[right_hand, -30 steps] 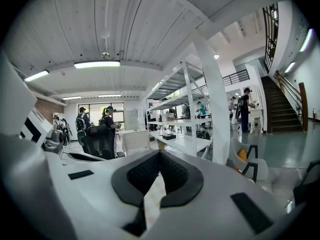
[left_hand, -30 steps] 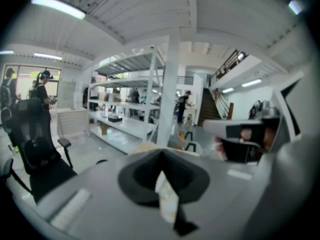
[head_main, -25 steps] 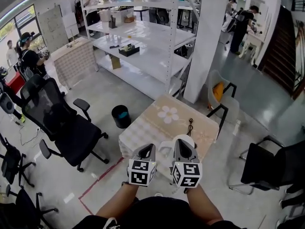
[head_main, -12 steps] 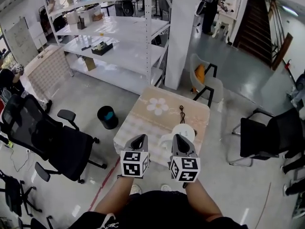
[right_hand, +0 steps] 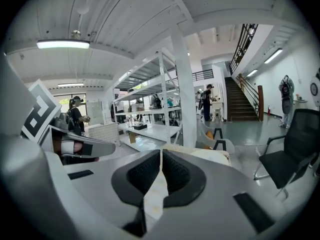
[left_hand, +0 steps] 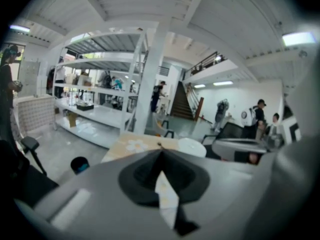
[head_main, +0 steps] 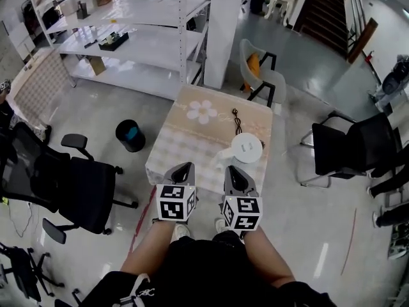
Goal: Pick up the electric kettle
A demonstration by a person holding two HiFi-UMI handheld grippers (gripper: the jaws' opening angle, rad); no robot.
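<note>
The white electric kettle (head_main: 246, 149) stands on the near right part of a small table with a beige checked cloth (head_main: 192, 146); its handle points left. A black cord (head_main: 238, 121) lies behind it. Both grippers hover side by side over the table's near edge, short of the kettle. My left gripper (head_main: 185, 167) is shut and empty, left of the kettle. The right gripper (head_main: 231, 171) is shut and empty, just in front of it. In the left gripper view the kettle's lid (left_hand: 192, 147) shows past the closed jaws (left_hand: 161, 155). The right gripper view shows closed jaws (right_hand: 160, 155) with nothing between them.
A black office chair (head_main: 77, 184) stands left of the table, a black bin (head_main: 130, 135) beside it. Another black chair (head_main: 348, 149) is at the right. A grey chair with an orange cushion (head_main: 259, 69), a white pillar (head_main: 220, 24) and white shelves (head_main: 128, 37) stand behind.
The head view has tipped down, so the table and kettle sit higher in the picture. Both grippers have sunk and now stand clear in front of the kettle; the right one overlapped it before.
</note>
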